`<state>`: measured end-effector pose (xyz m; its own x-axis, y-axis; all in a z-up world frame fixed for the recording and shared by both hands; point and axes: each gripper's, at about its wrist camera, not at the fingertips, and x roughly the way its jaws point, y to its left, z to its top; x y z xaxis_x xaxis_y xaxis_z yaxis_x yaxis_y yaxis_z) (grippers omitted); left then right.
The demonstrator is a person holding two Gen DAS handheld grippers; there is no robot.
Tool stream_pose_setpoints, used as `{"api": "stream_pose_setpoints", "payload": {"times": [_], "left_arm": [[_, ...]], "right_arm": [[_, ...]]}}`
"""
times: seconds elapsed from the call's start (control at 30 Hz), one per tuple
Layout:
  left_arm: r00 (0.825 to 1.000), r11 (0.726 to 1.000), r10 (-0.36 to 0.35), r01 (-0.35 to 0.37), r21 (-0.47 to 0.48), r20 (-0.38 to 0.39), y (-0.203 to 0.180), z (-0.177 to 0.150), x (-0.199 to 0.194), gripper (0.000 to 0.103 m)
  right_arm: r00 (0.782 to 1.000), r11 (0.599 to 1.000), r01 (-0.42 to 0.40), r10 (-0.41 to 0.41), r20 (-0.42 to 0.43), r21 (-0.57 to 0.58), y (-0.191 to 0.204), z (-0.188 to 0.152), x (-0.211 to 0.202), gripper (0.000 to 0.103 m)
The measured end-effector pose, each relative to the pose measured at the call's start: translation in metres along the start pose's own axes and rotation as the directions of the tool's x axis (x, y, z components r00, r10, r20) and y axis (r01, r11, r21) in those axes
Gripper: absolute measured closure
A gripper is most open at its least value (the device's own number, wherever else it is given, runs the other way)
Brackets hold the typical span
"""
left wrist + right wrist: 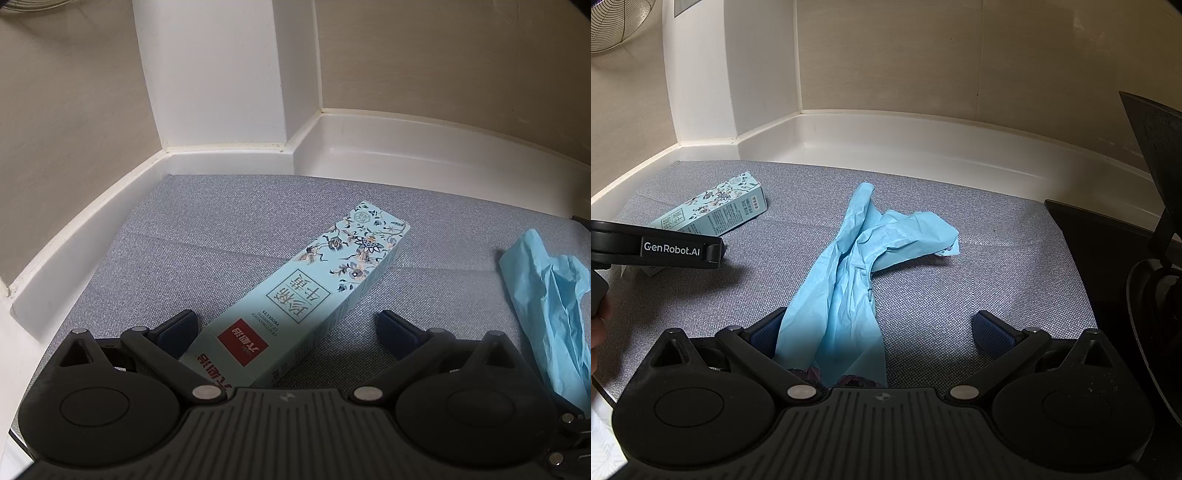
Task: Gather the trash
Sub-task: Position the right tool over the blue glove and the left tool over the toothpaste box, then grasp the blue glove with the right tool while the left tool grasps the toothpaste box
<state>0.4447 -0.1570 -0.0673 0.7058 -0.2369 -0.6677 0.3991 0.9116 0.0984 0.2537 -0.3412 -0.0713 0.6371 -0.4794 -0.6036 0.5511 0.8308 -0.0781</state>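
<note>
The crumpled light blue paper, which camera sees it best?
The right wrist view: the crumpled light blue paper lies whole in the middle of the grey fabric surface, running between the open right gripper fingers. The left wrist view catches only part of it, cut off at the right edge.

1. Carton (314, 291) — pale mint, blue-grey floral print, one red label.
2. Crumpled paper (849, 266) — plain sky blue.
3. Surface (184, 236) — grey woven fabric, finely speckled.
4. Left hand-held gripper (288, 328) — black body, dark blue pads (181, 328).
5. Wall (443, 55) — beige; skirting (406, 144) white.
</note>
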Motion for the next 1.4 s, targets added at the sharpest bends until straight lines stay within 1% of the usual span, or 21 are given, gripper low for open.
{"api": "stream_pose_setpoints", "payload": {"times": [0.77, 1.03, 1.1, 1.17, 1.2, 1.23, 1.27, 1.3, 1.33, 1.37, 1.4], "left_arm": [[1.0, 1.0, -0.003, 0.003, -0.005, 0.003, 0.0, -0.001, -0.001, 0.0], [1.0, 1.0, 0.009, -0.009, -0.011, -0.005, 0.0, -0.001, -0.002, 0.0], [1.0, 1.0, 0.024, -0.024, -0.007, -0.008, 0.0, 0.0, -0.003, 0.0], [0.996, 0.996, 0.087, -0.087, 0.0, 0.012, -0.002, 0.0, -0.007, 0.011], [0.995, 0.995, 0.099, -0.099, 0.0, 0.017, -0.002, 0.0, -0.009, 0.025], [0.995, 0.995, 0.096, -0.096, -0.006, 0.01, -0.001, 0.002, -0.01, 0.033], [0.996, 0.996, 0.09, -0.09, -0.016, 0.002, 0.001, 0.003, -0.011, 0.037], [0.997, 0.996, 0.082, -0.082, -0.024, -0.003, 0.003, 0.004, -0.013, 0.044], [0.998, 0.997, 0.07, -0.07, -0.026, -0.004, 0.004, 0.005, -0.015, 0.052], [0.998, 0.998, 0.061, -0.062, -0.027, -0.004, 0.006, 0.005, -0.018, 0.055], [0.999, 0.998, 0.054, -0.054, -0.028, -0.005, 0.007, 0.005, -0.02, 0.061]], "right_arm": [[1.0, 1.0, 0.0, 0.0, 0.0, 0.001, 0.0, 0.0, 0.0, 0.0], [1.0, 1.0, 0.0, 0.0, -0.001, 0.001, 0.0, 0.001, 0.0, 0.0], [1.0, 1.0, -0.001, 0.001, 0.0, 0.002, 0.0, 0.001, 0.0, 0.0], [1.0, 1.0, -0.005, 0.005, 0.002, 0.008, 0.0, 0.001, 0.0, 0.0], [1.0, 1.0, -0.008, 0.008, 0.005, 0.013, -0.001, 0.001, 0.0, 0.001], [1.0, 1.0, -0.005, 0.005, 0.011, 0.02, -0.002, 0.0, -0.001, 0.005], [1.0, 1.0, 0.002, -0.003, 0.021, 0.031, -0.003, 0.0, -0.003, 0.013], [0.999, 0.999, 0.009, -0.01, 0.032, 0.04, -0.005, 0.0, -0.004, 0.02], [0.999, 0.999, 0.007, -0.009, 0.045, 0.05, -0.007, 0.0, -0.006, 0.036], [0.998, 0.998, 0.0, -0.003, 0.057, 0.058, -0.009, -0.001, -0.008, 0.056], [0.998, 0.998, -0.008, 0.004, 0.065, 0.066, -0.011, -0.001, -0.008, 0.062]]}}
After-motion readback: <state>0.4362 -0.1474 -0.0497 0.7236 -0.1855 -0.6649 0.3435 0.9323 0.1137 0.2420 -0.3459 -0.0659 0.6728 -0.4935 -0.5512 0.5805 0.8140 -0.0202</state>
